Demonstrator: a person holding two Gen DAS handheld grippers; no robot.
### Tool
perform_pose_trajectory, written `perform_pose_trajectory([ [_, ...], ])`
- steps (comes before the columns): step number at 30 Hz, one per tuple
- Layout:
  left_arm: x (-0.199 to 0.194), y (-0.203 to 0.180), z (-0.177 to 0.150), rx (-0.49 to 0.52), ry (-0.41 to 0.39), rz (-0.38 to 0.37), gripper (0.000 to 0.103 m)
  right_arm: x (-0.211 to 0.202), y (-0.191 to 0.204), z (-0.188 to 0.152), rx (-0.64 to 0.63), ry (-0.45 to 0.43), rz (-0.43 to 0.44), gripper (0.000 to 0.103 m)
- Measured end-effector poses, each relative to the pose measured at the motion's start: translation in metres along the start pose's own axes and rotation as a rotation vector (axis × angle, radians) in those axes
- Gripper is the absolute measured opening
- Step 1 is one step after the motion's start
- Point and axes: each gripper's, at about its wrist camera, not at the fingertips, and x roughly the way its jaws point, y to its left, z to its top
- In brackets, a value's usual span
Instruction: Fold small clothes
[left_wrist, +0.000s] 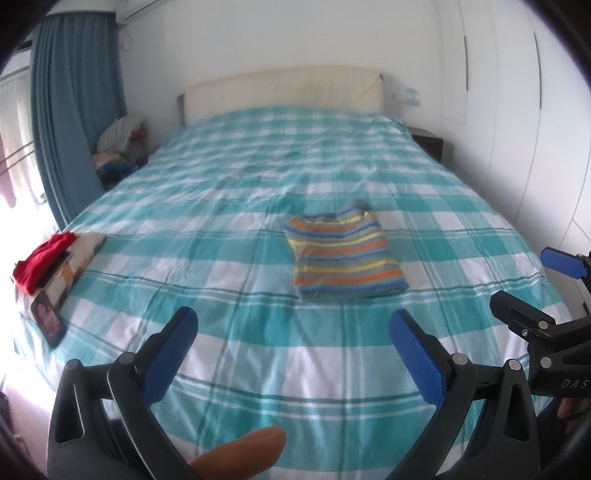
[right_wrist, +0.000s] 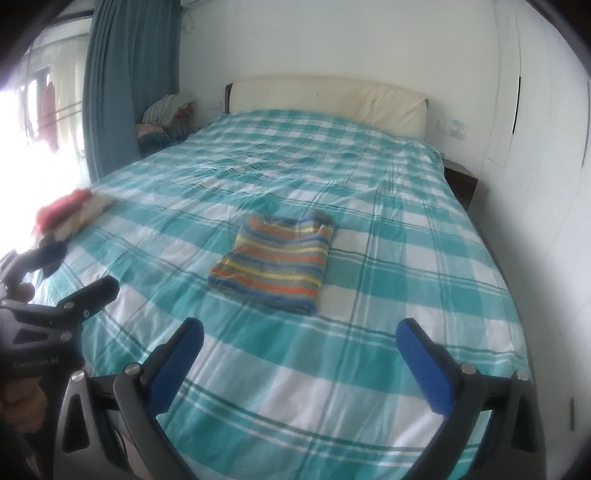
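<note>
A small striped garment (left_wrist: 345, 254), with orange, yellow, blue and grey bands, lies folded into a neat rectangle on the teal-and-white checked bed (left_wrist: 258, 369). It also shows in the right wrist view (right_wrist: 275, 264). My left gripper (left_wrist: 293, 325) is open and empty, above the bed in front of the garment. My right gripper (right_wrist: 301, 334) is open and empty too, in front of the garment. The right gripper shows at the right edge of the left view (left_wrist: 532, 284). The left gripper shows at the left edge of the right view (right_wrist: 79, 277).
A stack of red and patterned clothes (left_wrist: 51, 266) lies at the bed's left edge, with a dark card (left_wrist: 48, 319) beside it. More clothes (left_wrist: 120, 147) are piled by the blue curtain (left_wrist: 70, 110). A cream headboard (left_wrist: 284, 90) and a dark nightstand (left_wrist: 428, 142) stand at the far end.
</note>
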Motion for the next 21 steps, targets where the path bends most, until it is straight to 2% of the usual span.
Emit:
perform_pose_trajectory([
  [5,0.014,-0.001,-0.006,-0.023,0.058,0.033,0.103,0.01,0.002,-0.01,0.008,0.048,0.006,0.103],
  [9,0.019,0.005,-0.009,-0.054,0.087,0.037,0.103,0.007,0.004,-0.012,0.005,0.041,0.004,0.103],
  [21,0.014,0.003,-0.008,-0.031,0.081,0.027,0.103,-0.008,0.016,-0.001,0.005,0.02,0.018,0.102],
])
